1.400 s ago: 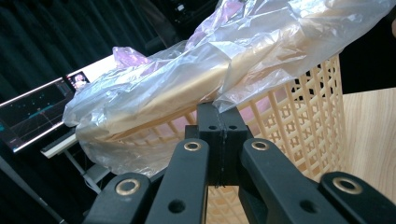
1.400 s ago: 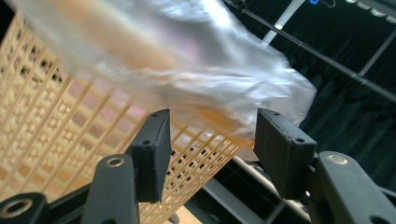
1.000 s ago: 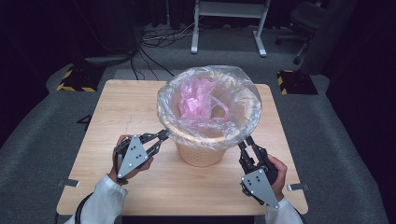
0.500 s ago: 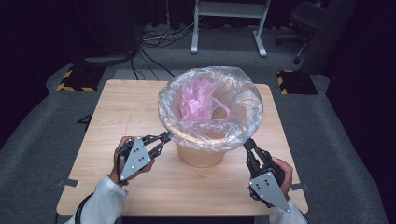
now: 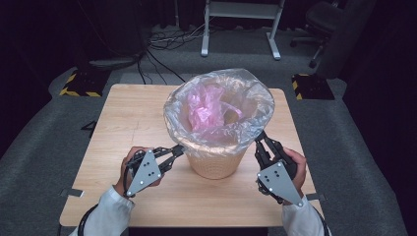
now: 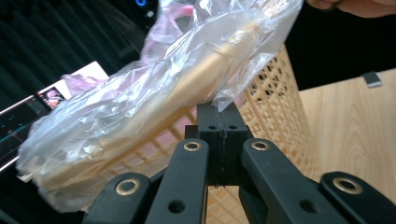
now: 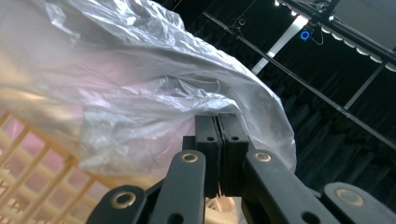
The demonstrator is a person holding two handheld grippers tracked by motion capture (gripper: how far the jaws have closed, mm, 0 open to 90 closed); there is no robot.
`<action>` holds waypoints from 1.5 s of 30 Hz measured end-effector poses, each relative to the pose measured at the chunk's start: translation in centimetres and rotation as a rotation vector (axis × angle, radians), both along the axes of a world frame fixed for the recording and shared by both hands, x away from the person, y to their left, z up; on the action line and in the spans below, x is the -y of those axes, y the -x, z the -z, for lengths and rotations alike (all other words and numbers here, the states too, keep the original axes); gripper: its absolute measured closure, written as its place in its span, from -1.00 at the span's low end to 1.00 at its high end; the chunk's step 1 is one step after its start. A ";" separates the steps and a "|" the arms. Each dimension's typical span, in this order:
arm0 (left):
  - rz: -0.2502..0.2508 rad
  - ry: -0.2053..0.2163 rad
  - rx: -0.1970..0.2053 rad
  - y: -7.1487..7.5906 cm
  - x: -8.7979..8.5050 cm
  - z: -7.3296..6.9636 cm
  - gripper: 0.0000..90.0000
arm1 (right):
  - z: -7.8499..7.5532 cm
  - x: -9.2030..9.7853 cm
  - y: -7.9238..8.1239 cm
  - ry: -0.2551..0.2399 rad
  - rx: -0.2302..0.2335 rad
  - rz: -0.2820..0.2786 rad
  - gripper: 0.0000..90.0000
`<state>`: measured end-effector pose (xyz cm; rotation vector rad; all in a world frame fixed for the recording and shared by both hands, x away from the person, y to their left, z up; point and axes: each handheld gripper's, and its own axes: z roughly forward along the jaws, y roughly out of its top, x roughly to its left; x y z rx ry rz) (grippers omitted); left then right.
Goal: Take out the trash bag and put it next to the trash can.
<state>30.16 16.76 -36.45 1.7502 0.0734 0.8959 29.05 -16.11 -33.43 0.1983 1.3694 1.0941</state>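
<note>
A beige lattice basket (image 5: pixel 216 164) stands in the middle of the wooden table (image 5: pixel 133 118). It is lined with a clear plastic bag (image 5: pixel 255 105) whose rim folds over the top. Crumpled pink plastic (image 5: pixel 204 105) lies inside. My left gripper (image 5: pixel 178 150) is at the basket's left side, shut on the hanging edge of the clear bag (image 6: pixel 154 93), with the film pinched at the left gripper's (image 6: pixel 222 114) tips. My right gripper (image 5: pixel 259 140) is at the basket's right side. The right gripper (image 7: pixel 218 123) is shut on the bag's edge (image 7: pixel 140 93) just above the lattice wall (image 7: pixel 37 158).
The table's front edge runs close below both hands. A tape strip (image 5: pixel 71 191) sticks to its left front corner. On the dark floor behind are yellow-black striped plates (image 5: pixel 78 83), cables (image 5: pixel 167 42), a white stand (image 5: pixel 241 19) and an office chair (image 5: pixel 324 19).
My right gripper has risen a little along the basket's right side, up to the bag's overhang. The left gripper has stayed put.
</note>
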 end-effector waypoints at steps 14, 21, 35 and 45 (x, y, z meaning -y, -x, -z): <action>0.054 -0.053 0.033 1.4 1.6 -0.1 0.47 | 0.3 0.0 -0.3 -0.077 -0.072 -0.031 0.89; 0.136 -0.070 0.016 2.2 3.0 0.1 0.09 | 0.5 0.2 -0.2 -0.071 -0.069 -0.020 0.89; 0.059 0.053 -0.081 2.2 0.3 2.6 -0.37 | 1.1 1.2 0.1 -0.070 -0.101 0.002 0.78; 0.068 0.145 0.016 3.5 0.5 0.1 -0.36 | 1.0 0.2 -1.1 -0.053 -0.106 -0.012 0.86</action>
